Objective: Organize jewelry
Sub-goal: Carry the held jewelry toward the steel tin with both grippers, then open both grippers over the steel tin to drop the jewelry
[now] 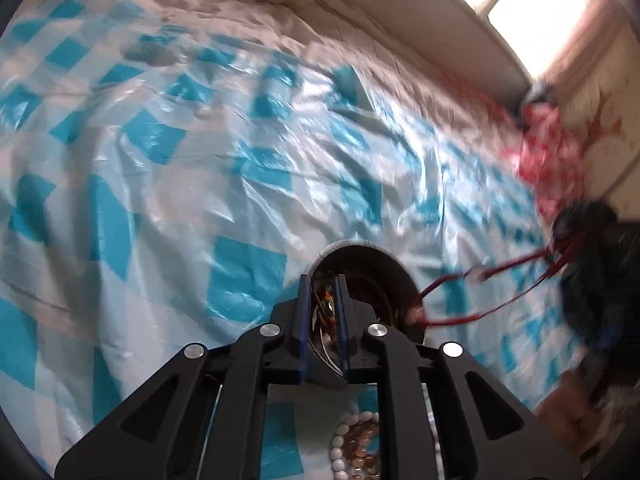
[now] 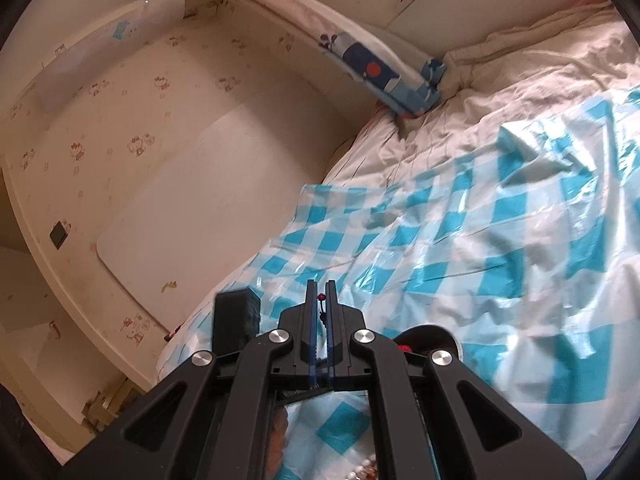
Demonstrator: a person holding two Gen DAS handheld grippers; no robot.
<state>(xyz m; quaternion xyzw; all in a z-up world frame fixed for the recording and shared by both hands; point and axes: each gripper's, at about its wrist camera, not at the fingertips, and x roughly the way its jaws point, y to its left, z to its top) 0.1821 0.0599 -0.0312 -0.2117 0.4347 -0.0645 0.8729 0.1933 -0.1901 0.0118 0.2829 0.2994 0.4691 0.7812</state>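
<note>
In the left wrist view my left gripper (image 1: pixel 323 280) is nearly shut inside a dark round bowl (image 1: pixel 374 258) on the blue-checked plastic sheet, closed on a tangle of thin chains and small coloured pieces (image 1: pixel 326 304). A red cord (image 1: pixel 496 270) runs taut from the bowl's right rim out to the right gripper (image 1: pixel 592 232), blurred at the right edge. A white and brown bead bracelet (image 1: pixel 356 448) lies under the left gripper. In the right wrist view my right gripper (image 2: pixel 320 286) is shut on the red cord (image 2: pixel 321 300). The bowl's rim (image 2: pixel 430 330) shows behind its right finger.
The checked sheet (image 1: pixel 160 200) covers a bed with a cream quilt (image 2: pixel 540 72). A wall with cartoon print (image 2: pixel 160 120) stands left of the bed. A black block (image 2: pixel 236 316), the left gripper, sits at the bed edge. A red patterned cloth (image 1: pixel 552 160) lies far right.
</note>
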